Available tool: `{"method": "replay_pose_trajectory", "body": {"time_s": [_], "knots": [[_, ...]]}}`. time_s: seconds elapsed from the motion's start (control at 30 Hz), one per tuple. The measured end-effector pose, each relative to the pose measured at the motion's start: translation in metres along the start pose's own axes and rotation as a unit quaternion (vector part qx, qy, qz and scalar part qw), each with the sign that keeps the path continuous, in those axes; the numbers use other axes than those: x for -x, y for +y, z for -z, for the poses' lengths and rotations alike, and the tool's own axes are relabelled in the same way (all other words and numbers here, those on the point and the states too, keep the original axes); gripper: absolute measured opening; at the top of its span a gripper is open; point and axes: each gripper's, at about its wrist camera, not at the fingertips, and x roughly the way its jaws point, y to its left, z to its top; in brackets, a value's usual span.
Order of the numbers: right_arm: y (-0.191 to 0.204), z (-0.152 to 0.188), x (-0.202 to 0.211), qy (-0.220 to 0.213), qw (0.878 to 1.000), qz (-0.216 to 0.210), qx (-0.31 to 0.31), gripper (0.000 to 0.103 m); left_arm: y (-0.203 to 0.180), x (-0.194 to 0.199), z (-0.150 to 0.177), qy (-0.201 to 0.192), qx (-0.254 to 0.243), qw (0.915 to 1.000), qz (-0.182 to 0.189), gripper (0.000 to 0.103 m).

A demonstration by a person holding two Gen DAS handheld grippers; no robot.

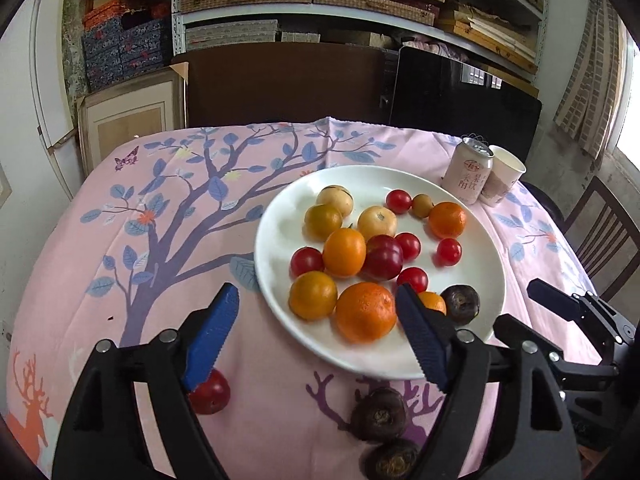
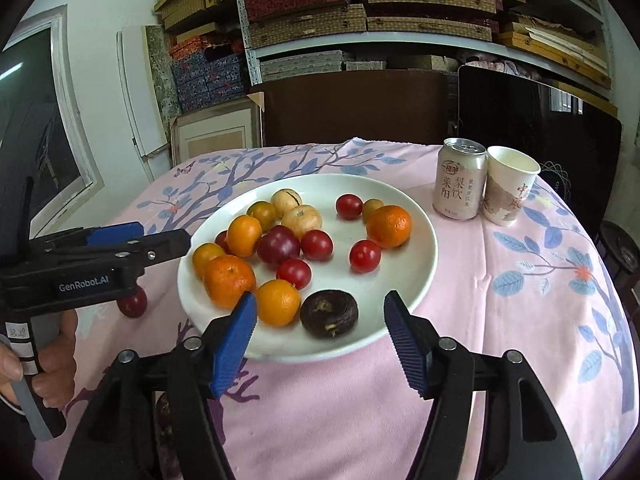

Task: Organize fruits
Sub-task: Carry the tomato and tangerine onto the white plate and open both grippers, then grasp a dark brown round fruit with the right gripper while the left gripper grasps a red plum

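On the pink-clothed counter, from left to right, a smooth red plum lay beneath the released left gripper, dark chestnuts waited nearby, and the released right gripper faced the fruit-filled plate; such small, firm, roll-prone fruit probably suits a gentle pinch across its middle.

Your right gripper is open over the white plate's near edge. A dark water chestnut sits just ahead, untouched.
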Motion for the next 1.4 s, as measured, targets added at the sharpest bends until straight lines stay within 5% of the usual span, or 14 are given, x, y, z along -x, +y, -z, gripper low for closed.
{"method": "replay_pose_trajectory", "body": {"time_s": [0.47, 0.83, 0.93, 1.4], "knots": [[0.048, 0.06, 0.047, 0.046, 0.998, -0.04, 0.022, 0.068, 0.064, 0.05, 0.071, 0.008, 0.038, 0.9976, -0.057, 0.085], [0.119, 0.094, 0.021, 0.109, 0.99, -0.046, 0.073, 0.068, 0.091, 0.038, 0.084, 0.017, 0.051, 0.9967, -0.062, 0.085], [0.125, 0.102, 0.011, 0.123, 0.988, -0.037, 0.09, 0.045, 0.087, 0.037, 0.084, 0.013, 0.037, 0.9971, -0.065, 0.085], [0.077, 0.093, 0.043, 0.072, 0.994, -0.073, 0.033, 0.042, 0.083, 0.008, 0.091, 0.051, 0.041, 0.9951, -0.074, 0.086]]}}
